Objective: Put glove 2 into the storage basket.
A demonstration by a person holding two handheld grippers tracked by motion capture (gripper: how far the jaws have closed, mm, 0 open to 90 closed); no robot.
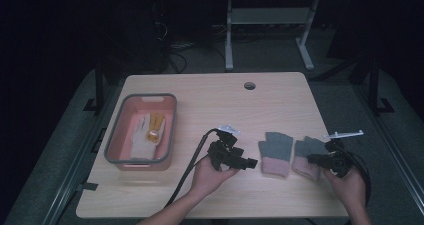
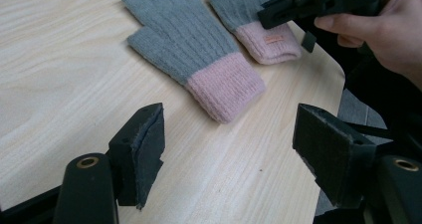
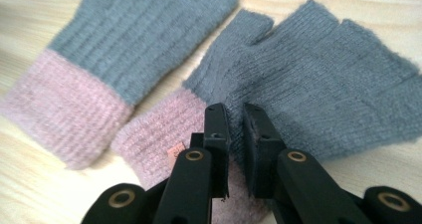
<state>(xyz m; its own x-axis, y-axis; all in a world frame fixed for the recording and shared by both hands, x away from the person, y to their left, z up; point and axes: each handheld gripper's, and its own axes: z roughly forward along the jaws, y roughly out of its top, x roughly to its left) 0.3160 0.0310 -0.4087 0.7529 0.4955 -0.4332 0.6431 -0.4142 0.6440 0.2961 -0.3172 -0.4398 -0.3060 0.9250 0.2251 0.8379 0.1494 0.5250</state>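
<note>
From the high view, a pale wood-grain table [image 1: 210,105] with rounded corners and a round cable hole [image 1: 249,85] near its far edge stands on grey floor in a dark room; a white metal frame [image 1: 270,20] stands beyond it; on the left part of the table sits a pink plastic bin with a grey rim [image 1: 116,145], holding a cream and yellow work glove [image 1: 147,130]; near the right front lie two grey knitted fingerless gloves with pink cuffs, the left glove [image 1: 275,152] just beside the right glove [image 1: 306,155]; the left gripper [image 1: 250,162] hovers left of the pair in the person's left hand [image 1: 210,175]; the right gripper [image 1: 311,159] sits over the right glove in the right hand [image 1: 347,185].

In the left gripper view, its jaws stand wide apart with nothing between them above bare wood; the left glove [image 2: 194,50] lies flat ahead, the right glove [image 2: 259,20] beyond it near the table's rounded corner, under the right gripper [image 2: 266,16].

In the right gripper view, the right gripper [image 3: 235,115] has its jaws drawn close together, pinching a fold of the right glove [image 3: 318,79] where grey knit meets pink cuff, by a small orange tag [image 3: 175,153]; the left glove [image 3: 114,59] lies flat to the left.
</note>
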